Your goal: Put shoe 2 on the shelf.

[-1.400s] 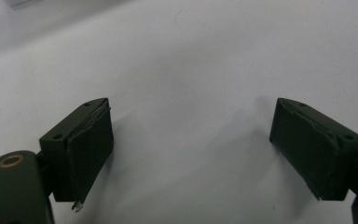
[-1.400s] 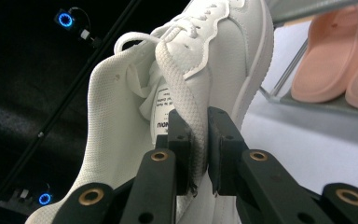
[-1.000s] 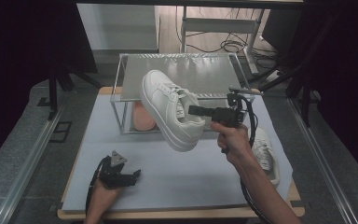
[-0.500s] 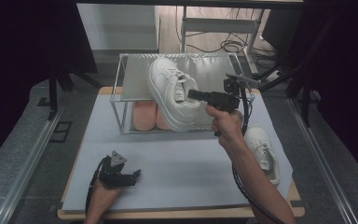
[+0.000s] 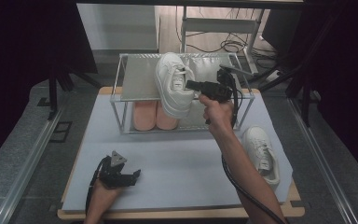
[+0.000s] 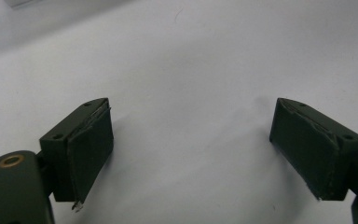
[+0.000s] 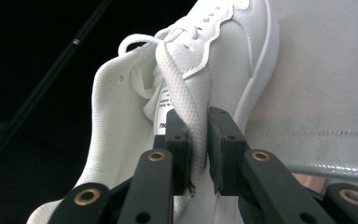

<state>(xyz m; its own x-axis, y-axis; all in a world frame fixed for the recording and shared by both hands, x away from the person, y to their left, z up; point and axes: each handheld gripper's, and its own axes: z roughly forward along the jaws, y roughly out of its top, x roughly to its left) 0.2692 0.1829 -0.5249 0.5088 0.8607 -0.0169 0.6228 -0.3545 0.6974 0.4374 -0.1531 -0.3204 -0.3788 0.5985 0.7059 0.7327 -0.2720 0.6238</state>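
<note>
Two white shoes are in play, and the job looks about half done at most. One shoe (image 5: 175, 88) hangs in the air over the top shelf of the clear rack (image 5: 137, 81), carried by the right gripper (image 5: 192, 85), whose jaws are clamped on the edge of the shoe's opening near the tongue; the right gripper view shows the padded collar pinched tight between the two black pads (image 7: 182, 149). The jaws have eased a touch wider in the last moment, yet the fabric is between them and gripped. The shoe is tilted, toe pointing away from the person, and not yet resting on the shelf.

The second shoe (image 5: 261, 151) lies on the worktop (image 5: 186, 172) at the person's right, well apart from the rack. Under the shelf sit two peach-coloured insoles or slippers (image 5: 156, 116), side by side.

The left gripper (image 5: 133, 176) rests low on the worktop near the front edge, jaws wide apart with nothing between them.

What appears left: set the carried shoe down on the shelf, let go, then fetch the other shoe.
</note>
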